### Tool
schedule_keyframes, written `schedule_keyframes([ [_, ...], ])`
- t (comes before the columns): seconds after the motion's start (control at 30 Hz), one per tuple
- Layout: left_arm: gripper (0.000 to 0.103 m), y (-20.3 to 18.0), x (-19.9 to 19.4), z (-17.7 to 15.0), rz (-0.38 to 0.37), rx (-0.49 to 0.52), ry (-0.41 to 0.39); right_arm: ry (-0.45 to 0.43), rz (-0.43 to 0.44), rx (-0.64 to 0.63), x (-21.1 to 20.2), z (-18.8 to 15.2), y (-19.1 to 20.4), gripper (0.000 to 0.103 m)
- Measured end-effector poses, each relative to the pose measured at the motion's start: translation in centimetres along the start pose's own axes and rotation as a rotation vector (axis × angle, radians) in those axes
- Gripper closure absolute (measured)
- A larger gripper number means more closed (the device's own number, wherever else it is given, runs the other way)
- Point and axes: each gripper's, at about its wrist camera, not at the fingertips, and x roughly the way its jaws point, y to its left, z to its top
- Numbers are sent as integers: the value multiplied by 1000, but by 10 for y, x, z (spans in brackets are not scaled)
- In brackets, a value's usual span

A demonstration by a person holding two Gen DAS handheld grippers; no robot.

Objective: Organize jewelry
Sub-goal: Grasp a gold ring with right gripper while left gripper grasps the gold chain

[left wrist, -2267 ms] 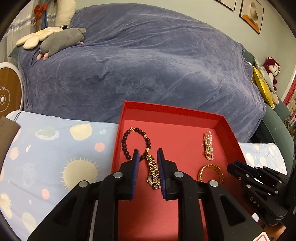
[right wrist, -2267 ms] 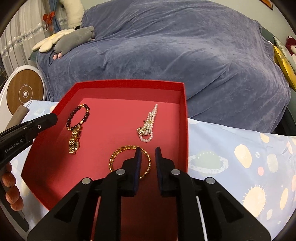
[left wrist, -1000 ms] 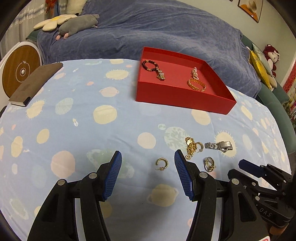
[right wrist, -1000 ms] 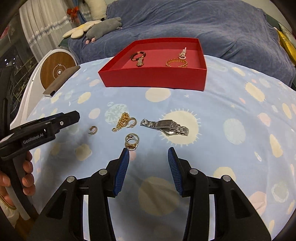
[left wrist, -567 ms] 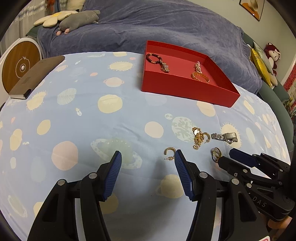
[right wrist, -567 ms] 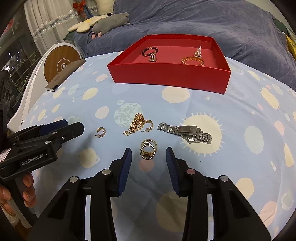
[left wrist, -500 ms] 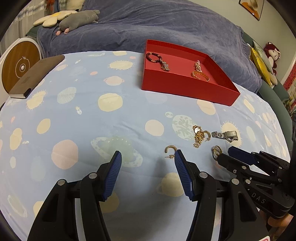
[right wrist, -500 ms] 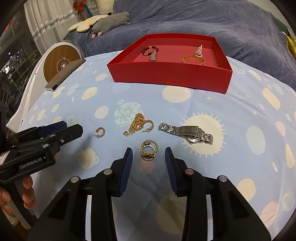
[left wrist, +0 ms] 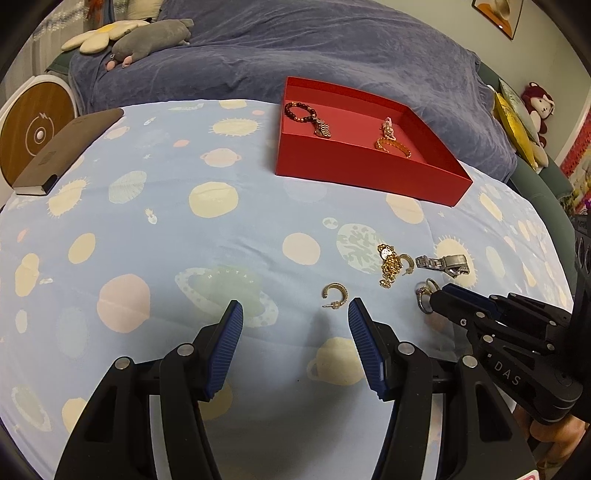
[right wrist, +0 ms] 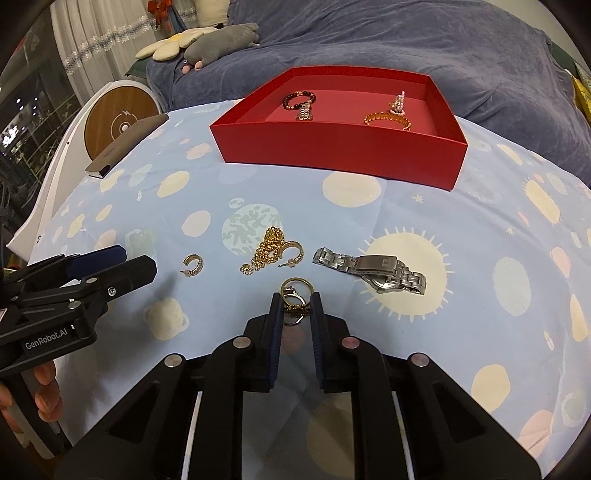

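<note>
A red tray (left wrist: pixel 369 173) (right wrist: pixel 332 155) holds a bead bracelet (right wrist: pixel 299 99), a gold bangle (right wrist: pixel 386 120) and a pearl piece (right wrist: pixel 399 101). On the cloth lie a gold hoop earring (left wrist: pixel 334 294) (right wrist: pixel 192 265), a gold chain with a second hoop (left wrist: pixel 391 264) (right wrist: pixel 273 249), a silver watch (right wrist: pixel 373 271) (left wrist: pixel 443 263) and gold rings (right wrist: pixel 294 295) (left wrist: pixel 424 295). My left gripper (left wrist: pixel 295 314) is open, just short of the lone earring. My right gripper (right wrist: pixel 294 301) has its jaws narrowed around the rings on the cloth.
A brown notebook (left wrist: pixel 66 151) lies at the table's far left beside a round wooden-faced device (left wrist: pixel 33 133). A bed with a blue cover (left wrist: pixel 295 55) and plush toys (left wrist: pixel 147 35) stands behind the table. The cloth is pale blue with planet prints.
Both grippers came back from the tray to the loose jewelry. The left jaws opened wide near the earring. The right jaws closed in around the rings.
</note>
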Motion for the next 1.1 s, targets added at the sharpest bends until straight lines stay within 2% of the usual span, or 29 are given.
schedule_keyframes([
  [0.23,46,-11,1,2,-22,11,1,-41,13,27,-23,3,-11,89],
  [0.5,46,-45,9,7,-54,70,-14,-54,3,75,-40,-3,-34,89],
  [0.73,47,-69,37,18,-13,138,-41,-54,-2,107,-46,-8,-50,89],
  [0.87,59,-71,54,18,-7,136,-13,-58,-4,117,-49,-8,-56,89],
  [1.1,75,-83,56,18,14,194,-49,-58,-8,135,-50,-8,-62,89],
])
